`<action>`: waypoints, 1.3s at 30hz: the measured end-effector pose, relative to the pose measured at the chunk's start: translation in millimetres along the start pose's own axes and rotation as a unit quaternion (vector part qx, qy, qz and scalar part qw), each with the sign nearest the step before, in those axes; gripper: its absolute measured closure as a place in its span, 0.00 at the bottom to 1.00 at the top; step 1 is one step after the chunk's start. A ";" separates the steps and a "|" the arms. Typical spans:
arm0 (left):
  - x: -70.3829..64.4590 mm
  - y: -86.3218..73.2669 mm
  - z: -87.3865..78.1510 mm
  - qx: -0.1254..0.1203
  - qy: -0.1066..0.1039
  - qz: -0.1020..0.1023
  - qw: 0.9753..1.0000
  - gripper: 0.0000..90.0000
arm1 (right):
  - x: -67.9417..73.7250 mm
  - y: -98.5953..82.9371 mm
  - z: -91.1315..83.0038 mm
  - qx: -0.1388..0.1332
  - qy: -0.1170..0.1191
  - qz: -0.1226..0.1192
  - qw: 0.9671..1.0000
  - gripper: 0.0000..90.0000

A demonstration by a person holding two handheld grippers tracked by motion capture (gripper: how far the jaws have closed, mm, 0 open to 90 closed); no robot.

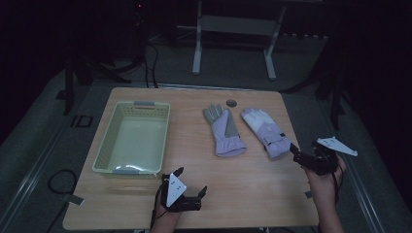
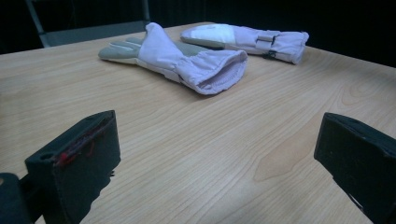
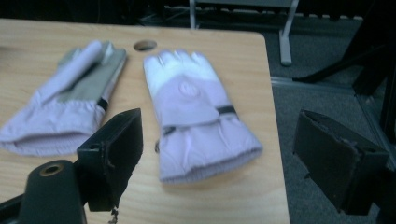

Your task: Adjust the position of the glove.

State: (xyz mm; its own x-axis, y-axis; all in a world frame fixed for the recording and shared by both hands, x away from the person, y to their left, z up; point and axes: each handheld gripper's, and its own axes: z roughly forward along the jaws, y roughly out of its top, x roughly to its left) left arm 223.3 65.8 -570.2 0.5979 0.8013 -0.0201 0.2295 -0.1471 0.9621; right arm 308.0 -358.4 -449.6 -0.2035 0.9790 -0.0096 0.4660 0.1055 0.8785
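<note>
**A:** Since we're reading the table left to right: pale green basket (image 1: 131, 138) sits at the left, nothing in it. Then the left gripper (image 1: 192, 182) hovers low at the near edge, jaws spread wide, holding nothing. Past that, the left glove (image 1: 223, 128) lies palm-up mid-table, and the right glove (image 1: 265, 130) lies just beside it, apart from it, cuff toward the person. Right gripper (image 1: 297, 154) is at that cuff, also gaping wide and empty.

**B:** So the right one's about to grab?

**A:** That's my read. In the right gripper view the right glove (image 3: 196, 116) cuff sits squarely between the jaws. I'd go low, pinch the cuff's thick hem, not the thin fingers, so it doesn't flop out.

**B:** Anything in the way?

**A:** Not really. Cable hole (image 1: 231, 103) at the far edge is harmless. Only snag: the haul to the basket crosses the other glove and the left gripper, so lift high.
</note>
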 end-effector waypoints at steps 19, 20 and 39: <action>-0.8 0.0 -0.1 0.001 0.001 0.004 1.000 0.01 | 23.2 57.9 -2.7 -0.024 0.039 -0.028 0.999 0.25; -0.8 0.0 -0.1 0.001 0.001 0.004 1.000 0.00 | 23.2 57.9 -2.7 -0.024 0.039 -0.028 0.999 0.25; -0.5 -0.1 -0.5 -0.001 -0.002 0.005 1.000 0.00 | 78.0 94.3 20.9 -0.029 0.101 -0.081 0.991 0.32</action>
State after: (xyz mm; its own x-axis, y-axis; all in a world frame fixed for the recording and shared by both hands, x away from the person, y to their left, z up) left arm 222.6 65.7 -570.2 0.6029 0.7977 -0.0110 0.2223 -0.1548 0.9626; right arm 354.0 -268.5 -377.5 -0.4431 0.8944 -0.0613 0.3638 0.2420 0.8995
